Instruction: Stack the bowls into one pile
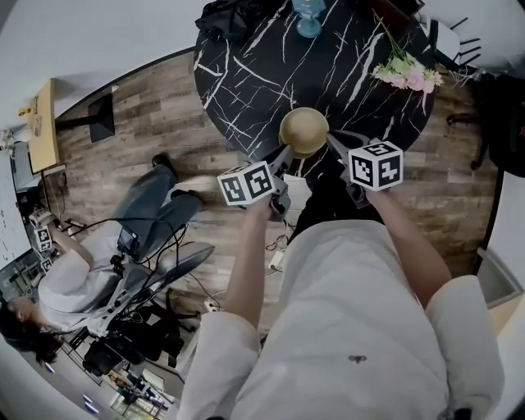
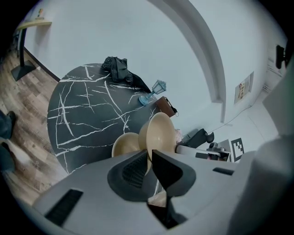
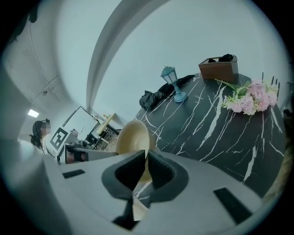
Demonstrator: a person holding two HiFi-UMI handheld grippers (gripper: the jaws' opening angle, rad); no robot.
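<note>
Over the near edge of the black marble table (image 1: pixel 246 74), a tan bowl (image 1: pixel 303 130) hangs between my two grippers. My left gripper (image 1: pixel 283 157) reaches it from the left, my right gripper (image 1: pixel 332 141) from the right. In the left gripper view the left gripper (image 2: pixel 149 160) is shut on the rim of a bowl (image 2: pixel 159 133) standing on edge. A second tan bowl (image 2: pixel 125 144) shows just behind and left of it. In the right gripper view the right gripper (image 3: pixel 147 163) is shut on a bowl's rim (image 3: pixel 133 137). Whether both grip one bowl I cannot tell.
Pink flowers (image 1: pixel 408 74) lie at the table's right. At its far side are a blue lantern (image 1: pixel 309 16), a black garment (image 1: pixel 230 16) and a brown box (image 3: pixel 219 69). A seated person (image 1: pixel 74 275) and cabled gear (image 1: pixel 131 328) occupy the wooden floor at left.
</note>
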